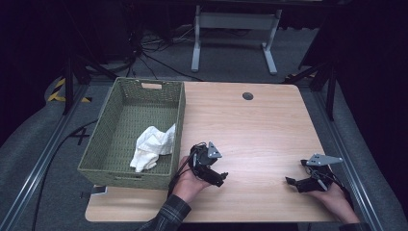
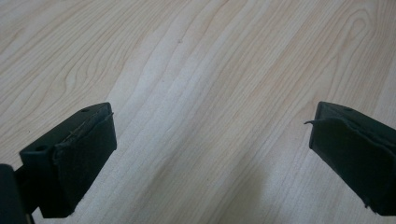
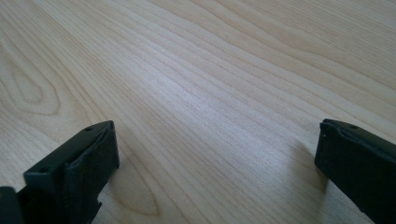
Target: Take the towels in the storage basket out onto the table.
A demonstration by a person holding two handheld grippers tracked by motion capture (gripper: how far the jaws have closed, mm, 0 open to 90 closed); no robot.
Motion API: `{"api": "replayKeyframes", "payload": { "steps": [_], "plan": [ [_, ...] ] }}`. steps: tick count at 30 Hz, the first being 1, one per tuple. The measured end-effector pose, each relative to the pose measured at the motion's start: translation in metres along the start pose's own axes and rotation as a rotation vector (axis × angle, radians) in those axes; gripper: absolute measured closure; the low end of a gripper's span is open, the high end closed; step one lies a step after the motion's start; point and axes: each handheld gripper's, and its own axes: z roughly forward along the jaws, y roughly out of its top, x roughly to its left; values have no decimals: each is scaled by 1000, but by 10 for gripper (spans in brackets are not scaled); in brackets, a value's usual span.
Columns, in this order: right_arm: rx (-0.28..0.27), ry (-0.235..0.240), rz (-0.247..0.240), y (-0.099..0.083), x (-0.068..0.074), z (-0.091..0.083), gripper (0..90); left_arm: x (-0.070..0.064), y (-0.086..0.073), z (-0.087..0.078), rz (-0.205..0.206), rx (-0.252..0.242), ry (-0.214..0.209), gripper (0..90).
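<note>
White cloth (image 1: 153, 146) lies crumpled in the woven basket (image 1: 107, 126); left claw (image 1: 219, 177) and right claw (image 1: 293, 183) gape wide, empty.

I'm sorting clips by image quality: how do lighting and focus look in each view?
High view: table evenly lit, surroundings nearly black, white cloth in the basket bright but not blown out. Left gripper view: sharp wood grain, near jaws slightly soft, faint shadow below. Right gripper view: soft sheen mid-table, shadows beside the jaws.
</note>
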Motion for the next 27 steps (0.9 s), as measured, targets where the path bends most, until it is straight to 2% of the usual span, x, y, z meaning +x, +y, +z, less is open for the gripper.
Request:
{"api": "replayKeyframes", "payload": {
  "steps": [18,27],
  "plan": [
    [0,-1,-1,0,0,0,0,2,8,-8,-10,5,-7,12],
    [0,-1,-1,0,0,0,0,4,16,-15,1,2,-1,12]
  ]
}}
